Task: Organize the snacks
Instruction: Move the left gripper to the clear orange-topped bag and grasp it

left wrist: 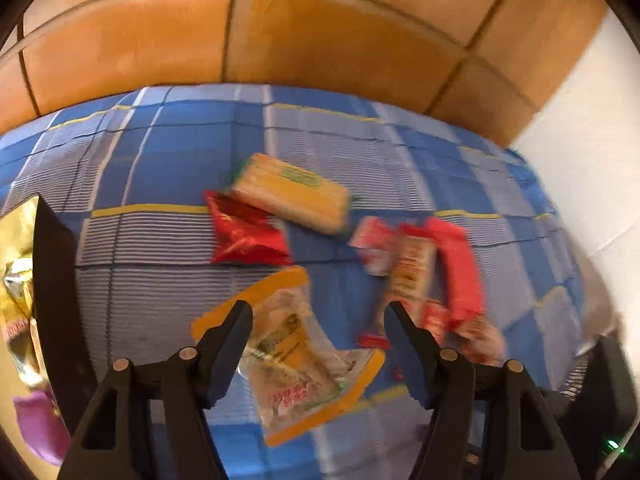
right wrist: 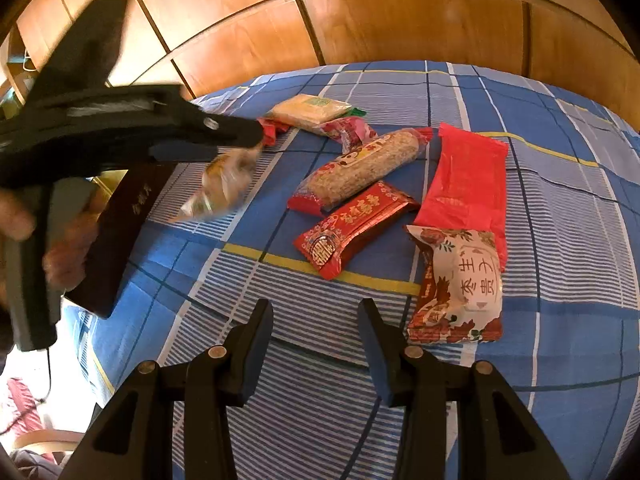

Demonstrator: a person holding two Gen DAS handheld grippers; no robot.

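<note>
A blue checked bedsheet (right wrist: 540, 208), woven with fine white stripes and thin yellow lines, carries a scatter of crinkly plastic snack packets. Behind it stands glossy orange-brown wood panelling (right wrist: 400, 12).

The left gripper (left wrist: 318, 314) hangs with its black wedge-shaped fingers apart, nothing pressed between them. Beyond the gap lies a clear packet with orange edges (left wrist: 296, 352), limp and creased (the picture is smeared, so its print cannot be read). Farther off sit a flat rectangular yellow wafer pack (left wrist: 292, 194) and, touching its near corner, a shiny red foil pouch (left wrist: 246, 234). At the left edge a dark box wall (left wrist: 52, 264) holds gold foil packs (left wrist: 16, 248).

The right gripper (right wrist: 314, 316) also stands with its fingers parted and empty, over bare sheet. Just to its right lies a puffy white packet with red flower print (right wrist: 464, 284), touching a smooth flat red bag (right wrist: 464, 184). Between them and the far packs lie a red foil bar (right wrist: 356, 228) and a long clear roll of grainy cereal (right wrist: 360, 168), side by side.

A hand (right wrist: 68, 248) grips the other tool's grey handle, whose black body crosses the upper left and hides part of a dark maroon box (right wrist: 120, 236).
</note>
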